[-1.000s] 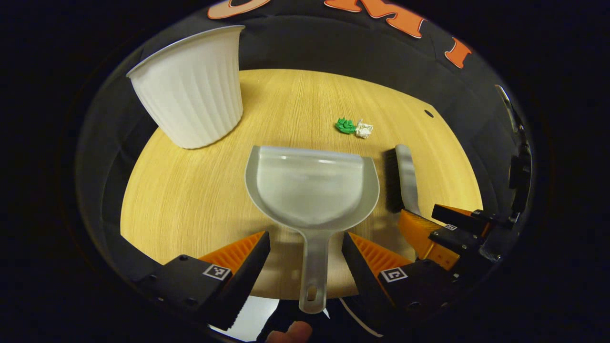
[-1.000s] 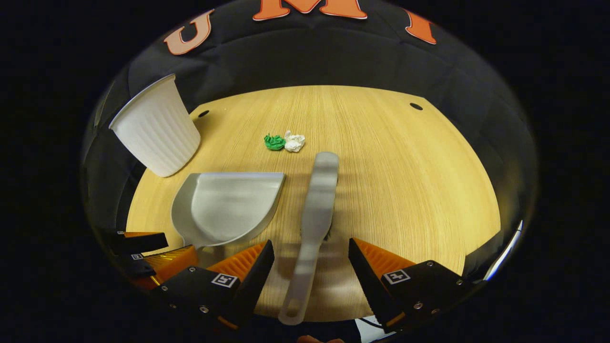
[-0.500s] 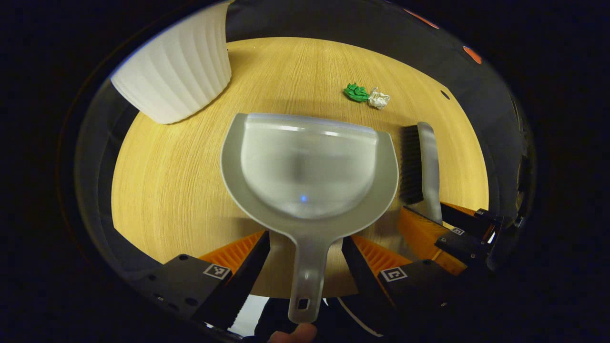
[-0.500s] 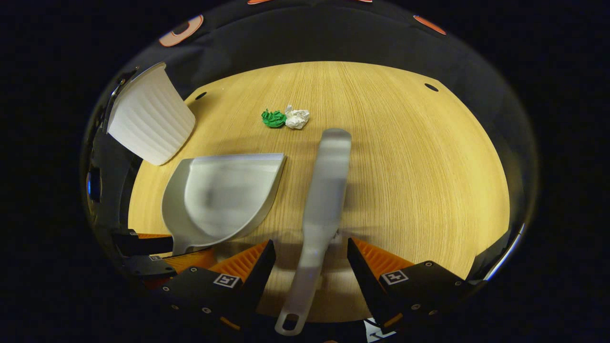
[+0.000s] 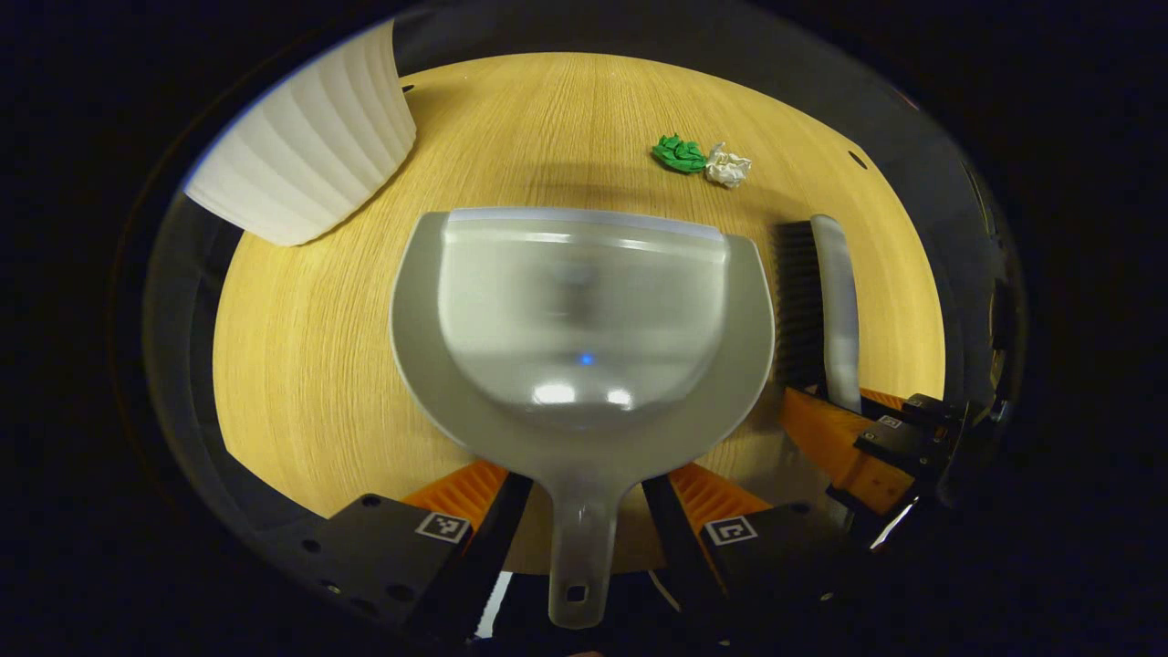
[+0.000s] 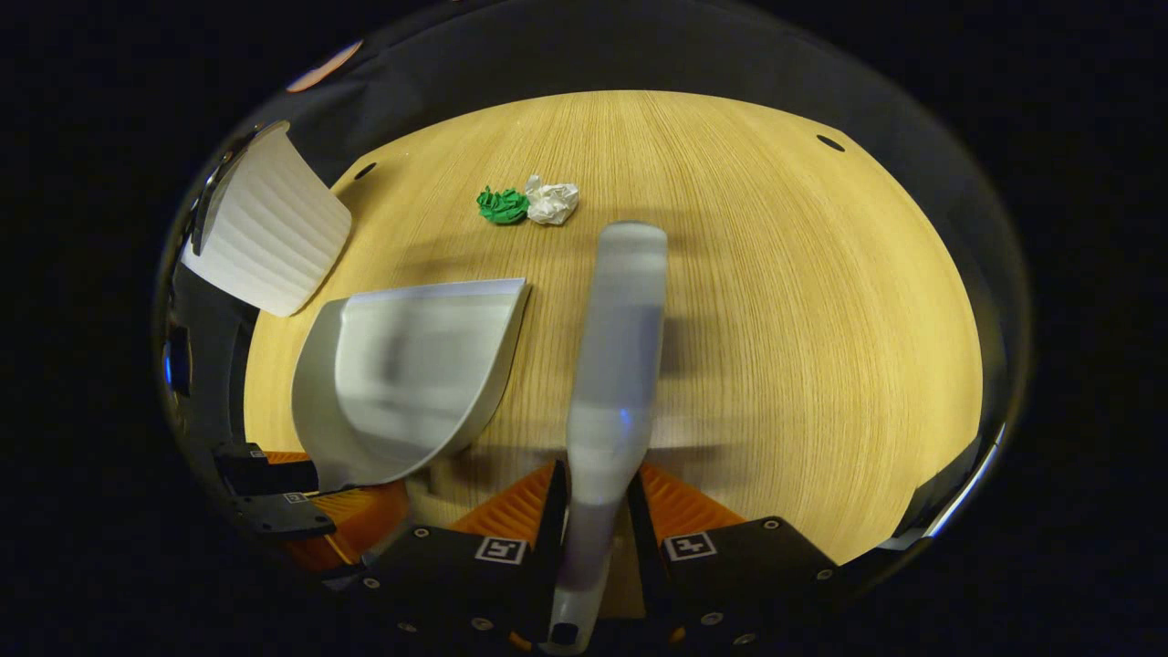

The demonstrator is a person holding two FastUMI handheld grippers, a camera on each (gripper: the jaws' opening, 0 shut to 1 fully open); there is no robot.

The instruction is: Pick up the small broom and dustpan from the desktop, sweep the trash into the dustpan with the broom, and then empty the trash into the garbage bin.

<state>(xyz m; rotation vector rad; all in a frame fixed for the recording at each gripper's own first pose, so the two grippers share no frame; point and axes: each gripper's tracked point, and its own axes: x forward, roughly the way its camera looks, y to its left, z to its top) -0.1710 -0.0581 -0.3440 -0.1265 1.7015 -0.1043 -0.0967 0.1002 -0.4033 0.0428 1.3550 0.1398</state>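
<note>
Right gripper view: lower centre, the broom (image 6: 613, 365) handle is clamped by the right gripper (image 6: 595, 511) for sweeping; the dustpan (image 5: 584, 338) handle is straddled by the left gripper (image 5: 581, 516), contact unclear.

Warm, fairly dim light falls from above onto the wooden surface (image 5: 328, 365), brightest at its middle and fading toward its edges. The dustpan (image 5: 584, 319) carries two small glare spots and looks soft with blur; the broom (image 6: 616, 347) back is smeared too. Soft shadows lie beyond both tools. Fisheye distortion bows the surface's edges and bends the bin (image 5: 301, 155).
</note>
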